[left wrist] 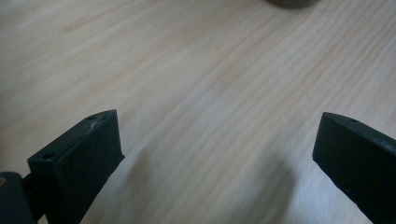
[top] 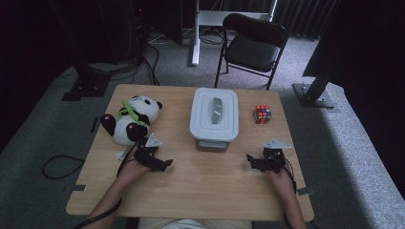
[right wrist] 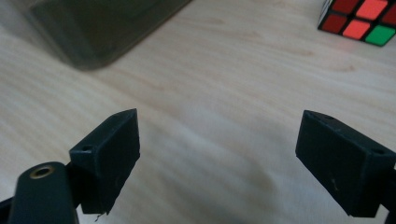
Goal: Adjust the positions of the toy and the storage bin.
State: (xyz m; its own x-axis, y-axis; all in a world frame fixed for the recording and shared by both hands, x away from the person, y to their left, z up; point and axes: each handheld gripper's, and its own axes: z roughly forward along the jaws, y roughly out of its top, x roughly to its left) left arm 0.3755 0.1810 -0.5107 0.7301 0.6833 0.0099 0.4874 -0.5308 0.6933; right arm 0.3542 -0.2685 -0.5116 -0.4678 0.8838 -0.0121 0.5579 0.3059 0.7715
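Both grippers, left (top: 159, 164) and right (top: 254, 162), gape empty just before the lidded box (top: 214, 114); each should approach opposite lid edges squarely.

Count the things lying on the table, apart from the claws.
3. A toy panda lies at the far left, a lidded plastic box sits in the middle, and a puzzle cube stands to the right of the box. The box may hide more inside.

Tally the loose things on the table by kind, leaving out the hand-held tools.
Black-and-white plush panda toy with a green strap: 1
Clear plastic storage box with a white lid: 1
Multicoloured puzzle cube: 1
Total: 3, all on the light wooden table.
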